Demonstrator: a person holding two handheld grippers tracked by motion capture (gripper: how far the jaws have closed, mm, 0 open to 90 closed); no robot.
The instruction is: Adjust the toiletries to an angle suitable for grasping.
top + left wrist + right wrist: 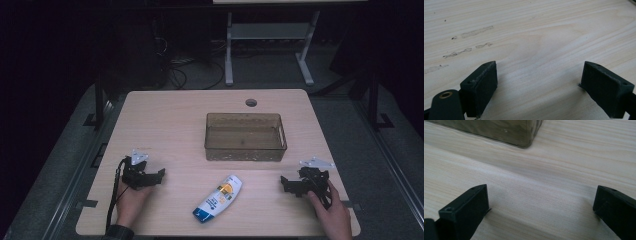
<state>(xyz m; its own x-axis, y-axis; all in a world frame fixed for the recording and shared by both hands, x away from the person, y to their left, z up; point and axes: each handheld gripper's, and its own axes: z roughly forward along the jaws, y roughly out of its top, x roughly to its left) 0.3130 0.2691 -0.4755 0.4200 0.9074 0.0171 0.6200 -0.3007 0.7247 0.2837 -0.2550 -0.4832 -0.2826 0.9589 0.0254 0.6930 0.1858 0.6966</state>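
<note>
A white tube with a blue cap end and a yellow label (218, 198) lies flat near the table's front edge, between my two hands. Behind it stands a clear brownish bin (245, 136) with nothing visible inside. My left gripper (156, 176) rests on the table at the front left, open, with bare wood between its jaws (539, 77). My right gripper (286, 184) rests at the front right, also open over bare wood (541, 202). A corner of the bin (506, 131) shows ahead of the right gripper.
The light wooden table (165, 120) has a round cable hole (251, 102) near its far edge. Some scuff marks (466, 42) mark the wood ahead of the left gripper. Beyond the table stand a metal frame (270, 45) and cables on a dark floor.
</note>
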